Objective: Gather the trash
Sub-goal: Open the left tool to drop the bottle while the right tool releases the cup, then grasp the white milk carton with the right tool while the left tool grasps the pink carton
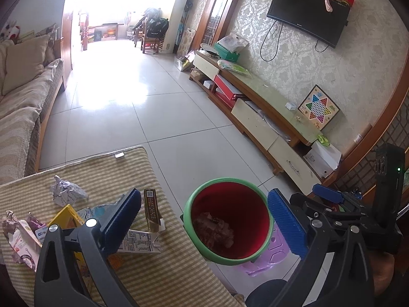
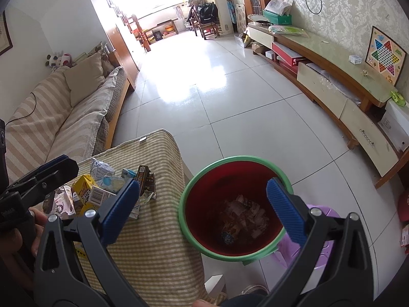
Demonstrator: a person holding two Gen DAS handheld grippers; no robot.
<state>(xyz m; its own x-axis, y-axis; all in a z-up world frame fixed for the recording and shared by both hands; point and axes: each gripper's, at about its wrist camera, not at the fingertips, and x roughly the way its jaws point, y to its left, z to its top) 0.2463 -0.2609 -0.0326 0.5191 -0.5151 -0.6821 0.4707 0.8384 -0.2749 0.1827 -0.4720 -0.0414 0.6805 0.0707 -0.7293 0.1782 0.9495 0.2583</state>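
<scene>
A red bin with a green rim [image 1: 225, 180] stands beside the table, with crumpled trash [image 1: 214, 232] at its bottom. My left gripper [image 1: 204, 220] is open and empty, one finger over the table and the other over the bin's right rim. My right gripper [image 2: 204, 204] is open and empty too, spanning the bin rim [image 2: 237, 159]. On the striped tablecloth [image 1: 158, 276] lie a crumpled foil paper [image 1: 67, 192], a brown-gold carton [image 1: 151, 209], a yellow box [image 1: 67, 216], a flattened white carton [image 1: 139, 241] and wrappers [image 1: 20, 235]. The right wrist view shows the same pile [image 2: 85, 189].
The bin rests on a purple stool [image 2: 319, 230]. A striped sofa [image 2: 64, 117] runs along the left. A long low TV stand [image 1: 268, 117] lines the right wall under a TV [image 1: 306, 12]. Shiny tiled floor [image 1: 143, 107] stretches between them.
</scene>
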